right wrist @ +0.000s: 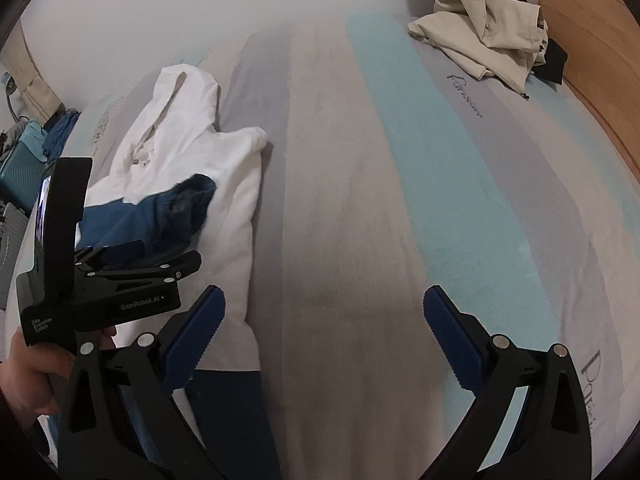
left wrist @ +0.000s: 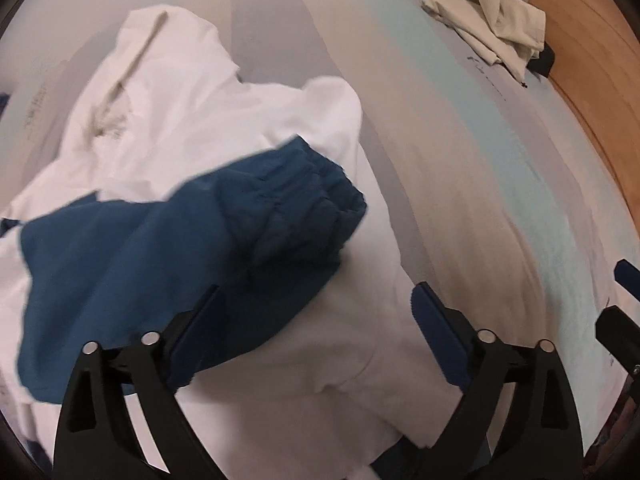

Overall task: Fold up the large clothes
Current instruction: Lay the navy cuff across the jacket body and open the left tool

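Left tool (left wrist: 316, 312): wide, empty, over hoodie (left wrist: 168, 92) | right tool (right wrist: 324, 320): wide, empty, over bare bed (right wrist: 360, 200) | hoodie: frame left, blue sleeve (left wrist: 160, 248) across white body | step: sleeve looks folded in | next: likely grip hem, fold upward

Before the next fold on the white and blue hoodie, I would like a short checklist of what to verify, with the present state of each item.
1. Left gripper open: ok, jaws wide apart over the hoodie.
2. Right gripper open and empty: ok, only the striped bed cover lies between its fingers.
3. Blue sleeve folded onto the white body: ok, its cuff lies across the chest.
4. Hoodie flat: not ok, the hood and shoulder are bunched.
5. Beige clothes pile away from the hoodie: ok, it lies at the far corner.
6. Other sleeve position: cannot tell, hidden.
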The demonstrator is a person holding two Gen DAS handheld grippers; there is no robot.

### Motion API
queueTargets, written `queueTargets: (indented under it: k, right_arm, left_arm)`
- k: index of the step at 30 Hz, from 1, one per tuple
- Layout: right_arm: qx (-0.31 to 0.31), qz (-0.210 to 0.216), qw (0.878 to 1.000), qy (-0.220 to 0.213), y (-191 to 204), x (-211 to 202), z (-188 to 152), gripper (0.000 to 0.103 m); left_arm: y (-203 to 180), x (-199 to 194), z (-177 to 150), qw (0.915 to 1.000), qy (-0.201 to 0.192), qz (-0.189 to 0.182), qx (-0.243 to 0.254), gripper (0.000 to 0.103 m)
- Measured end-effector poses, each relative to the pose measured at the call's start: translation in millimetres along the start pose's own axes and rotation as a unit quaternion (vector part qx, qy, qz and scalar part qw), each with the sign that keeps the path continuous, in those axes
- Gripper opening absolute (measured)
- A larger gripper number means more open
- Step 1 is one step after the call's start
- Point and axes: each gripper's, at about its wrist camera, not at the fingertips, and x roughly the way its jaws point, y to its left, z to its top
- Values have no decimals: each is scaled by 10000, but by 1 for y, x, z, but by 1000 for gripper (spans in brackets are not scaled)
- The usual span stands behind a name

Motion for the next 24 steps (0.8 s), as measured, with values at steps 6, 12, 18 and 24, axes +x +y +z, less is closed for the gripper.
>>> queueTargets:
  k: [6, 12, 18, 24]
  right_arm:
    - [-62, 255, 9997, 8, 15, -28, 23, 96]
    - [-533, 512, 9973, -27, 52, -42, 52, 96]
    - [-612, 747, 9953, -52, 99, -46, 80, 96]
    - [-824, 832, 9931, -78, 153, -45, 98, 96]
  left_arm:
    - [28, -38, 3, 9994, -6, 214, -261, 97]
    - [75, -72, 8, 9972, 13, 481, -575, 97]
    - [128, -112, 17, 9962, -189, 553, -642, 97]
    - [178, -137, 22, 9968, -387, 563, -411, 97]
